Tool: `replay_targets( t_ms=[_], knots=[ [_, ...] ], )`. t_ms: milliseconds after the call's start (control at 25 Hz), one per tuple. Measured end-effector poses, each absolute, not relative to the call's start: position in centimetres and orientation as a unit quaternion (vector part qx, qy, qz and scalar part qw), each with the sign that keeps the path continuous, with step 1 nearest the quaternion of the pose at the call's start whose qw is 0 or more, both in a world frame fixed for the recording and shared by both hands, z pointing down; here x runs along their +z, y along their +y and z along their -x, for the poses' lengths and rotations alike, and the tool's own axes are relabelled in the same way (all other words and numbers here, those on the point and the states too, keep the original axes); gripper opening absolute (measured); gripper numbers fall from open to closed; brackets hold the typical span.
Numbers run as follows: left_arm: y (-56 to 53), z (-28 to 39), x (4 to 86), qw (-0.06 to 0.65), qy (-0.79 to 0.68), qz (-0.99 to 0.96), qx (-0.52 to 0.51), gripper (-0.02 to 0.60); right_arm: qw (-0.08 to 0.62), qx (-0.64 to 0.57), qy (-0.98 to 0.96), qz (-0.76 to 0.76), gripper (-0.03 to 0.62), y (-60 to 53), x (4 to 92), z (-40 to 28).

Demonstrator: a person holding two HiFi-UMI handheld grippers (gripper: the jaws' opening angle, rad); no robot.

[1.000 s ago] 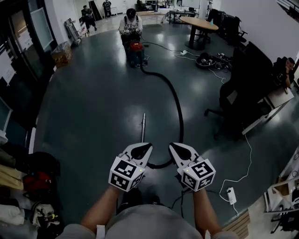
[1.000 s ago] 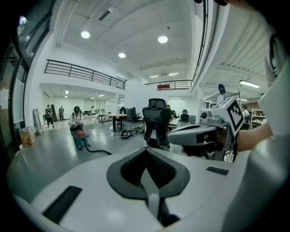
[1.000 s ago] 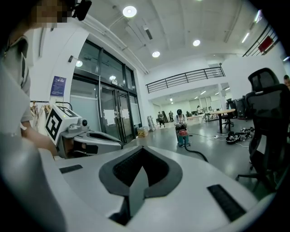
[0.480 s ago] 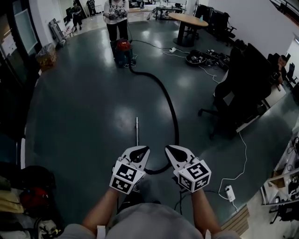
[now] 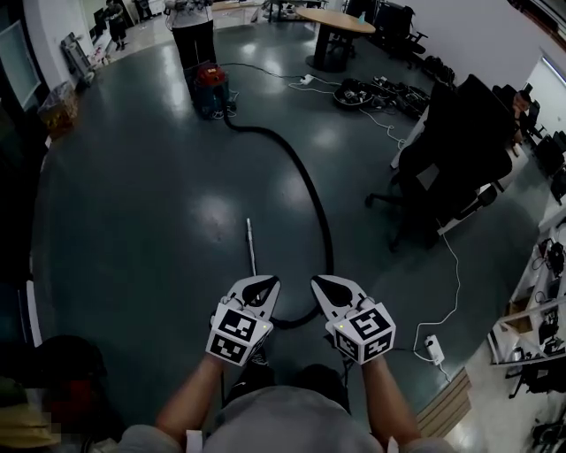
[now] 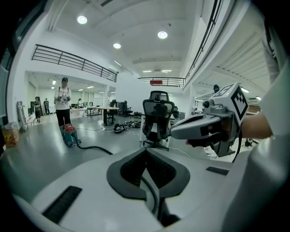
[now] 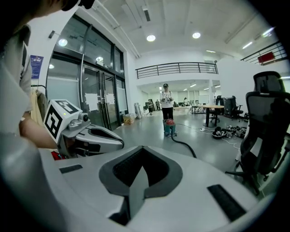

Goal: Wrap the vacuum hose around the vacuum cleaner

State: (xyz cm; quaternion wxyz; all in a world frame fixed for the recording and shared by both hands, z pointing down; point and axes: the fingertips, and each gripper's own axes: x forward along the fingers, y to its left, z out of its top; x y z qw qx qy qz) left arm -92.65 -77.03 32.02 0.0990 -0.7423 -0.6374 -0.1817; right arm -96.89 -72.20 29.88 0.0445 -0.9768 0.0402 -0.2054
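Far across the floor stands the red and blue vacuum cleaner [image 5: 210,88] [image 6: 69,135] [image 7: 170,128], with a person [image 5: 190,26] right behind it. Its black hose [image 5: 311,190] [image 6: 93,148] [image 7: 183,146] snakes over the floor toward me and curls under my grippers. The metal wand [image 5: 250,248] lies flat just ahead of my left gripper. My left gripper [image 5: 263,283] [image 6: 147,153] and right gripper [image 5: 320,285] [image 7: 142,153] are held side by side above the hose's near end. Both are shut with nothing between the jaws, and neither touches the hose.
A black office chair [image 5: 442,150] [image 6: 156,120] stands to the right. A white cable and power strip [image 5: 433,347] lie near my right side. A round table [image 5: 334,19] and a tangle of cables [image 5: 380,93] sit at the back right. Bags [image 5: 53,380] are piled at the left.
The view has swung, so the vacuum and hose sit further up and left. The person behind the vacuum has risen from a crouch to standing. Both grippers stay shut, side by side.
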Motion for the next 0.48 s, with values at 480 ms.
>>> replay_targets(
  t_ms=[480],
  knots=[
    [-73.1,89.2,36.3,0.093,-0.619,0.747,-0.224,0.008,0.037,-0.246,0.073,0.966,0.005,-68.4,34.0,94.1]
  ],
)
